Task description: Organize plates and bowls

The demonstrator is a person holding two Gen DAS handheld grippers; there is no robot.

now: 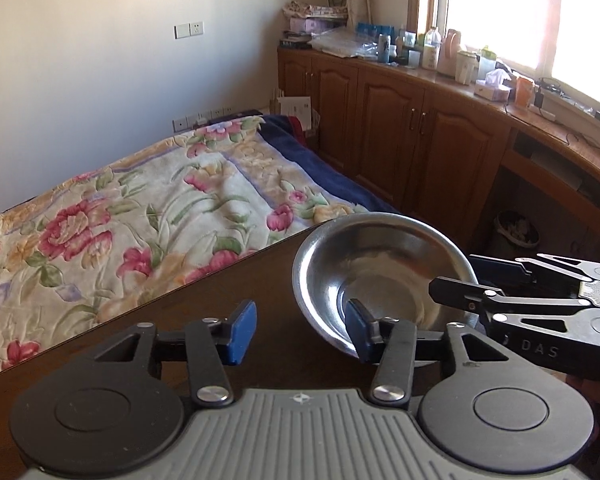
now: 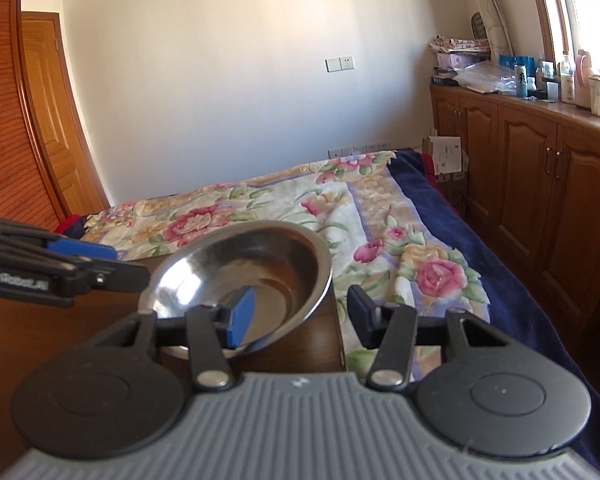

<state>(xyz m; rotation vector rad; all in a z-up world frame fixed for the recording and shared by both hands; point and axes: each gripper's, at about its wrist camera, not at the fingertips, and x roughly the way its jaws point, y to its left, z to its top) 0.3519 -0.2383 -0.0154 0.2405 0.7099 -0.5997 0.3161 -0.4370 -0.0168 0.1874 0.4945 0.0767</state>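
A shiny steel bowl (image 1: 384, 276) sits near the corner of a dark wooden table (image 1: 204, 304); it also shows in the right wrist view (image 2: 244, 276). My left gripper (image 1: 300, 330) is open, with its right finger at the bowl's near rim and its left finger over bare table. My right gripper (image 2: 300, 318) is open, with its left blue pad (image 2: 242, 320) inside the bowl and its right finger outside, so the jaws straddle the near rim. The right gripper also shows from the side in the left wrist view (image 1: 460, 284).
The table's corner (image 2: 338, 344) lies just right of the bowl, with a bed under a floral blanket (image 1: 140, 216) beyond. Wooden cabinets (image 1: 400, 136) with bottles and clutter line the window wall. A wastebasket (image 1: 516, 232) stands on the floor.
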